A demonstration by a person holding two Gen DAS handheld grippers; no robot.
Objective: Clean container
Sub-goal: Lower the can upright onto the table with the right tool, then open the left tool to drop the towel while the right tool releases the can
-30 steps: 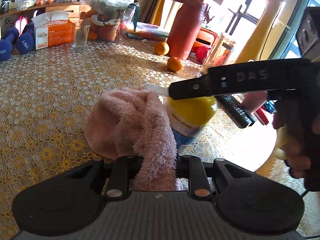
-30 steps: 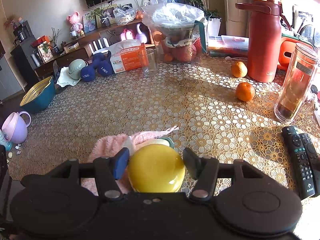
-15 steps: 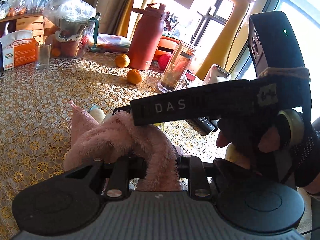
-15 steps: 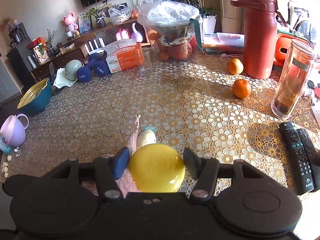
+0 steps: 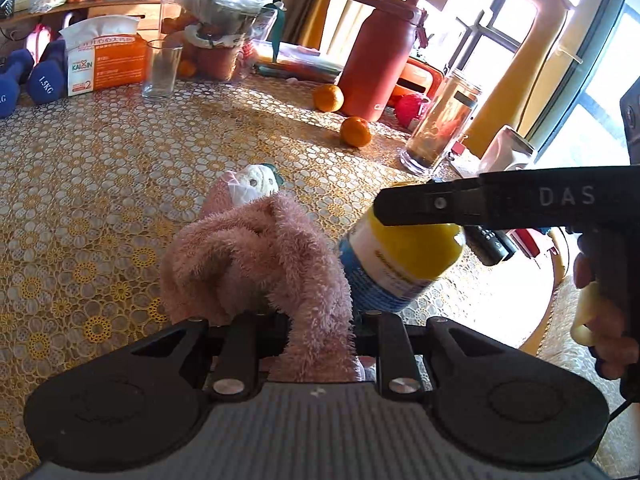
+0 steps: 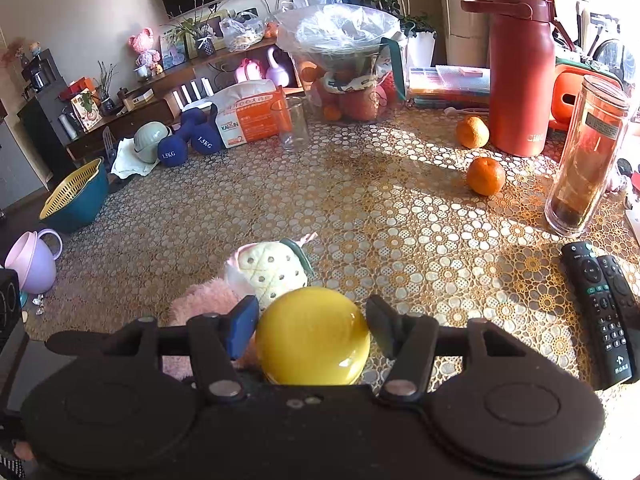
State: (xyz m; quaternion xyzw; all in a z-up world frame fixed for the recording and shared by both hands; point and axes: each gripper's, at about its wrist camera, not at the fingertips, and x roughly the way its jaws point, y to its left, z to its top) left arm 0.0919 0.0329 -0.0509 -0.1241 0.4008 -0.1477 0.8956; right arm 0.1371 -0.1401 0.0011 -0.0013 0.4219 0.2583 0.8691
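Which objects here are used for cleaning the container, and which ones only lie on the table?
In use:
- yellow-capped container, held by the right claw
- pink fluffy cloth, held by the left claw

Only lying about:
- two oranges
- red flask
- drinking glass
- two remotes
- blue dumbbells
- tissue pack

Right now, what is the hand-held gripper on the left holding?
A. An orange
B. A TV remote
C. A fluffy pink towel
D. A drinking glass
C: in the left wrist view the pink towel is pinched in the left hand-held gripper, beside the yellow-capped container that the right hand-held gripper holds.
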